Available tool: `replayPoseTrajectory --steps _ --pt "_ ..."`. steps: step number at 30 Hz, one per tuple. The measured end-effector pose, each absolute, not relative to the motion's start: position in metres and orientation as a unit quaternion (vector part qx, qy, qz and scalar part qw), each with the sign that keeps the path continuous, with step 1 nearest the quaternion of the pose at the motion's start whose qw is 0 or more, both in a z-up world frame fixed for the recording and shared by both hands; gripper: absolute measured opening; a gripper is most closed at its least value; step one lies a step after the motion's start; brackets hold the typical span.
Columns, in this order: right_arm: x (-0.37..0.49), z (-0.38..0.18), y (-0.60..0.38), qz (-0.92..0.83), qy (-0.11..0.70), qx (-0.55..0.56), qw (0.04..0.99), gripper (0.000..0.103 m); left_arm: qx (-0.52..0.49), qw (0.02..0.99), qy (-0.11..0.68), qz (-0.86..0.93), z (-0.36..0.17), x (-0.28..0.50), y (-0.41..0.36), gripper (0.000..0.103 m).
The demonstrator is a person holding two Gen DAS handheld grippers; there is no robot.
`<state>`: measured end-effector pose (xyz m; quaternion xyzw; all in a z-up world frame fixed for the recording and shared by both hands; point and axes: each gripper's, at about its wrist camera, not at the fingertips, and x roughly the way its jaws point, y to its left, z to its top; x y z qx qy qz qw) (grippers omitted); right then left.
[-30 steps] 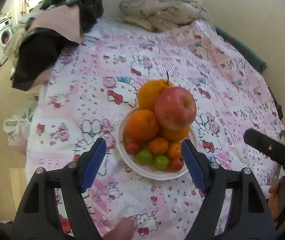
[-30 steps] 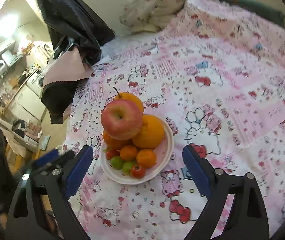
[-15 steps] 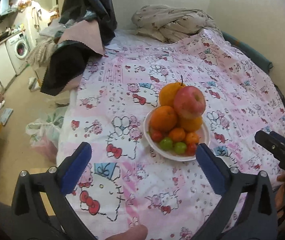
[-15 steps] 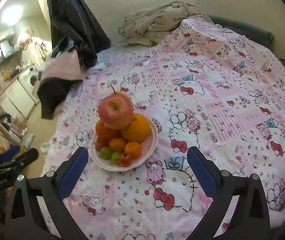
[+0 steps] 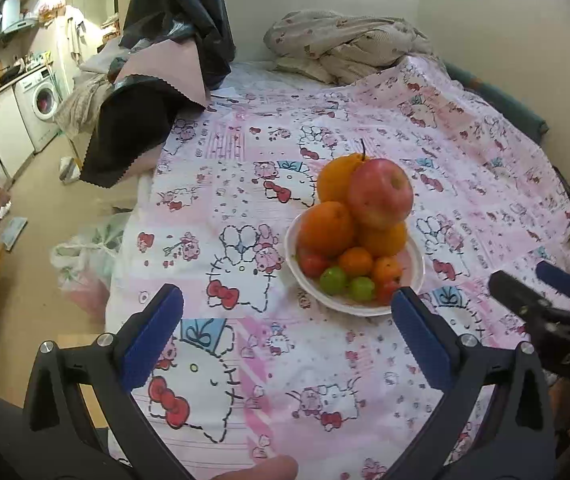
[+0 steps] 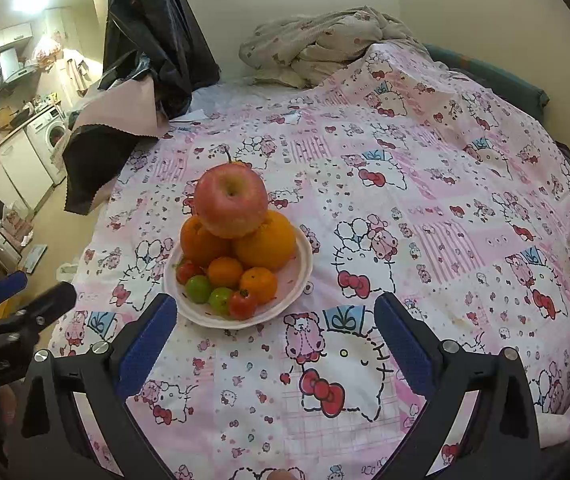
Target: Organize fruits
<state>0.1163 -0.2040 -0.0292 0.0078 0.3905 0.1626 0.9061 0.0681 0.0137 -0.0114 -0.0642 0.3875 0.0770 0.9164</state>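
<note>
One white bowl [image 6: 303, 268] holds one apple [image 6: 231, 204], five oranges, two green and two red tomatoes. Left gripper [image 5: 285, 330] and right gripper [image 6: 275, 334] both gape empty; crumpled blanket [image 6: 325, 46] at twelve o'clock

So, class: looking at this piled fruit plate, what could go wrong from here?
1. The apple sits atop the oranges; nudging the pile could roll it onto the bedspread.
2. The plate rests on soft bedding, so pressing nearby might tilt it.
3. Small tomatoes near the rim could spill.

A bed [image 5: 325, 360] in pink cartoon sheets lies beneath the fingers; cream walls [image 5: 325, 0] beyond, washing machine [image 5: 43, 98] far left.
</note>
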Motion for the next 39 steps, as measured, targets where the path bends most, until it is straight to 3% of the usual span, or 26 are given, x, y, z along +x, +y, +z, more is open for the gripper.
replayPoseTrajectory --steps 39 --pt "0.1175 -0.0309 -0.2029 0.159 0.394 0.008 0.905 0.101 -0.067 0.915 0.389 0.079 -0.0126 0.0695 0.0134 0.103"
